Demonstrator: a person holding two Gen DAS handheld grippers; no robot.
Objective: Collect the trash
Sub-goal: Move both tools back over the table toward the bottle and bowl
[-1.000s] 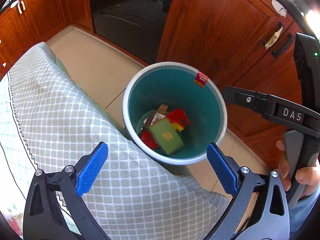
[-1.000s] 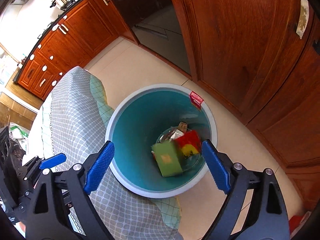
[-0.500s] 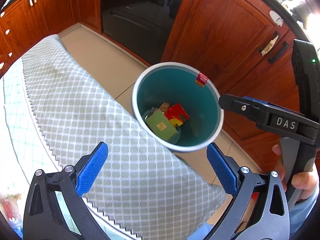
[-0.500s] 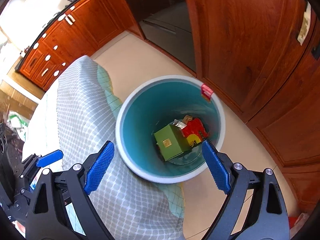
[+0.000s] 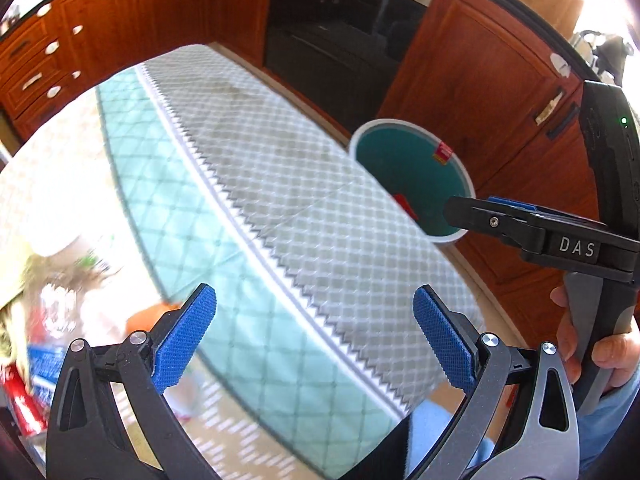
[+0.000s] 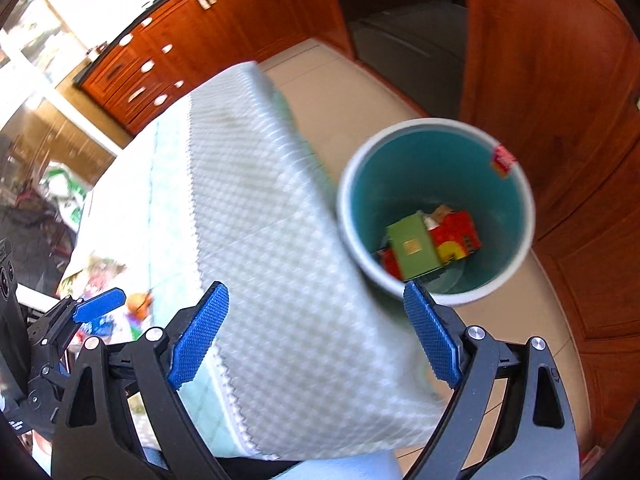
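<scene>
A teal bin with a white rim [image 6: 508, 272] stands on the floor beside the table; it also shows in the left wrist view [image 5: 460, 168]. Inside lie a green box [image 6: 412, 246] and red packets [image 6: 456, 236]. My left gripper [image 5: 316, 340] is open and empty over the cloth-covered table. My right gripper [image 6: 316, 336] is open and empty over the table corner, left of the bin. Blurred trash [image 5: 44, 312], with a red and a blue packet among it, lies on the table at the far left.
A grey-green checked tablecloth [image 5: 304, 200] covers the table and hangs over its edge. Wooden kitchen cabinets [image 6: 560, 80] and a dark oven [image 5: 340, 32] stand behind the bin. Tiled floor [image 6: 332, 84] lies between them.
Both grippers have pulled back from above the bin toward the table. The bin now sits farther off to the right. Both stay open and empty.
</scene>
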